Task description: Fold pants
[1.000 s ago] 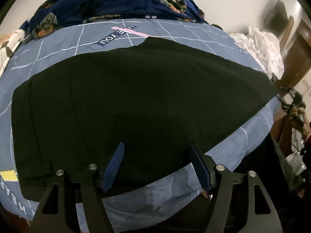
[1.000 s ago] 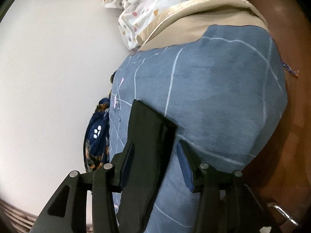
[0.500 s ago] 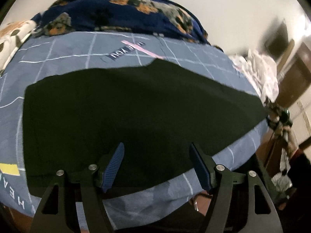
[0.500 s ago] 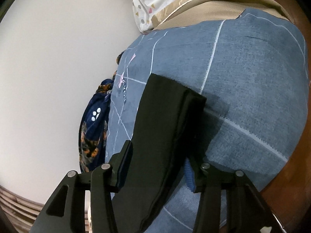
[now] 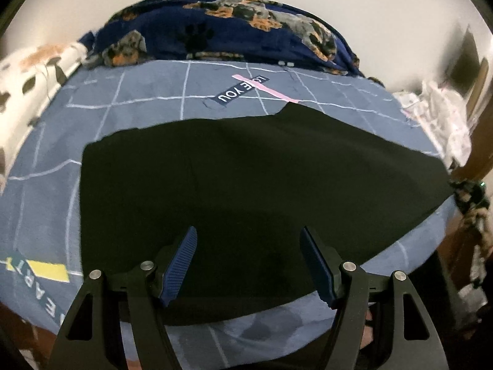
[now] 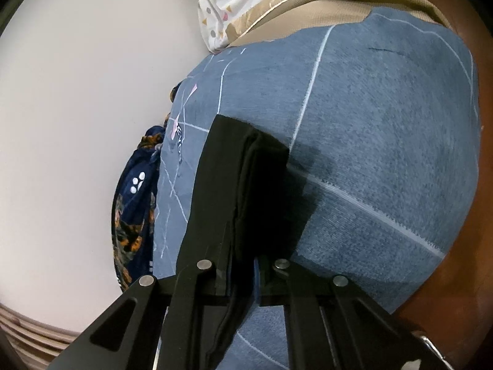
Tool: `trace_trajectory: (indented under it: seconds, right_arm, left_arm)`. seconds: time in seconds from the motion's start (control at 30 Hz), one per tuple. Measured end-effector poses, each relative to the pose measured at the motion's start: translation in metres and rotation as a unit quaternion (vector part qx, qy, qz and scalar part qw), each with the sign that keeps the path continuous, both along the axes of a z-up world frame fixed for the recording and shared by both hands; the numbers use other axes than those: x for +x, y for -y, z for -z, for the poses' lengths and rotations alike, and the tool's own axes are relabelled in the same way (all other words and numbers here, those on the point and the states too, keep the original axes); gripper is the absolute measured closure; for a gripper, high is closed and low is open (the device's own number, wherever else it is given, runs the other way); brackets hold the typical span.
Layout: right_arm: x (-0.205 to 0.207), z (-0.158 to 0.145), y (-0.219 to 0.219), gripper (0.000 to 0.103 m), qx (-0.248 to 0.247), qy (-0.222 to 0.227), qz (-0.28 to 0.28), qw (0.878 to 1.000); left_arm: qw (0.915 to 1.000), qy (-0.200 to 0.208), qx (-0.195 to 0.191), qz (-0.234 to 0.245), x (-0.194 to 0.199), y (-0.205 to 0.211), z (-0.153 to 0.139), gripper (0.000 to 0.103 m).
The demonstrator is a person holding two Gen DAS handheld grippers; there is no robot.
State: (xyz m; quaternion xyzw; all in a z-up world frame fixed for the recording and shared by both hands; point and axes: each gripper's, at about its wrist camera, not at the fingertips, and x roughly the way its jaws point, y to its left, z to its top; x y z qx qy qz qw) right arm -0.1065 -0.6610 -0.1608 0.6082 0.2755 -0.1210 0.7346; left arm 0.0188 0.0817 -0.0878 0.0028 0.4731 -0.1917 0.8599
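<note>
Black pants (image 5: 246,178) lie flat across a blue grid-pattern bedsheet (image 5: 148,92), waist at the left, leg end at the right. My left gripper (image 5: 248,240) is open and empty, hovering over the pants' near edge. In the right wrist view, the leg end of the pants (image 6: 234,185) is lifted and stands between the fingers of my right gripper (image 6: 242,265), which is shut on it. The blue pads are hidden by the cloth.
A navy blanket with orange prints (image 5: 234,34) is heaped at the bed's far side by a pale wall. White patterned bedding (image 6: 234,6) lies at the bed's end. A brown wooden floor (image 6: 462,293) borders the mattress edge.
My right gripper closed on the pants' leg end and lifted it off the sheet. My left gripper drew back and up a little, staying open.
</note>
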Motion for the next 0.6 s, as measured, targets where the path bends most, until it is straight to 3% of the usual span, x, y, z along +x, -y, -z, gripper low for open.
trace_trajectory:
  seconds: [0.4,0.6]
  right_arm:
    - [-0.001,0.0,-0.001,0.096,0.012,0.0,0.015,1.0]
    - [0.0,-0.003,0.001,0.088,0.024,0.006,0.017,1.0]
  left_arm:
    - [0.9969,0.024,0.075,-0.004,-0.001,0.006,0.003,0.033]
    - [0.9948,0.028,0.098,0.003,-0.003,0.012,0.004,0.033]
